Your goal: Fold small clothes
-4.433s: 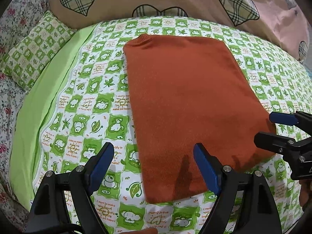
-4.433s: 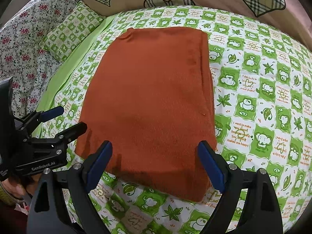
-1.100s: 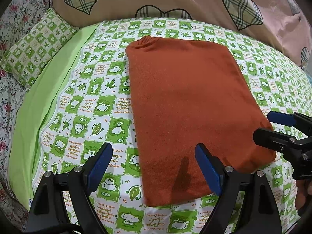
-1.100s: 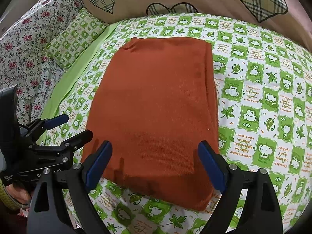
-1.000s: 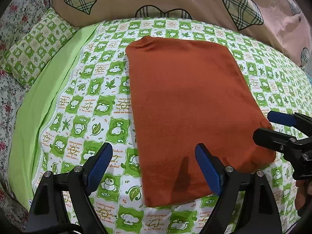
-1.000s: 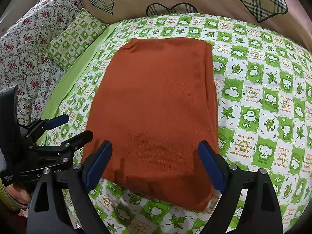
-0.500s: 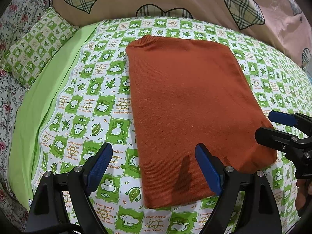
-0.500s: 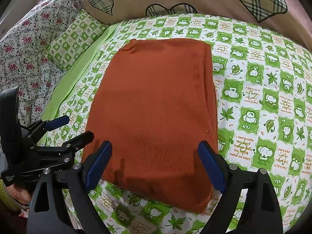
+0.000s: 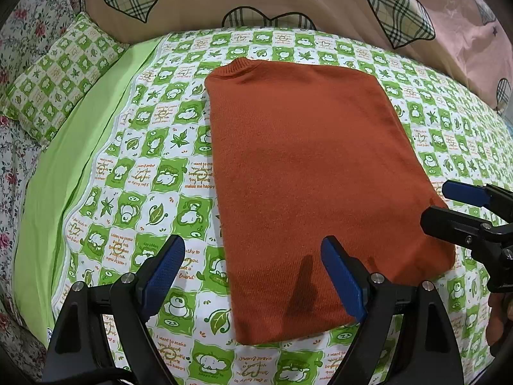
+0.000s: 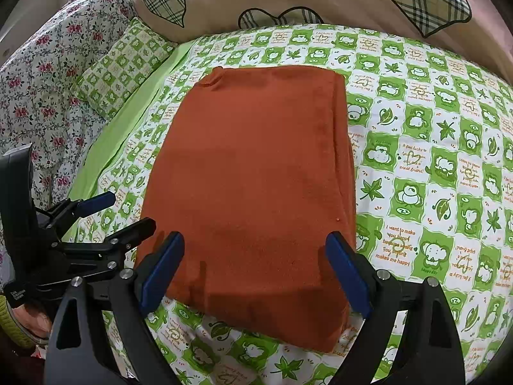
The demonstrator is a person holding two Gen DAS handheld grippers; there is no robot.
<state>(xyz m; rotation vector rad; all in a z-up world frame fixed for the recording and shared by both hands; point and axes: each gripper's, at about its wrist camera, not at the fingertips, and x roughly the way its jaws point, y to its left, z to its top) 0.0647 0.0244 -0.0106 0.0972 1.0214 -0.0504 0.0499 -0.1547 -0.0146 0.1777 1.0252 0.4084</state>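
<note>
A green-checked bedsheet (image 9: 154, 166) spreads ahead of both grippers, with an orange sweater (image 9: 307, 166) lying flat on it, folded into a rectangle. The left gripper (image 9: 253, 272) hovers wide open and empty over the sweater's near left corner. The right gripper (image 10: 256, 269), also spread wide and empty, straddles its near edge.

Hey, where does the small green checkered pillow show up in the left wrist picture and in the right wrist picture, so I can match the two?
Left wrist view: the small green checkered pillow lies at the upper left, left of the orange sweater.
Right wrist view: the pillow sits upper left, nearer the centre, again left of the sweater.
Shared landmark: the plain lime-green sheet strip runs between pillow and sweater in both views.
</note>
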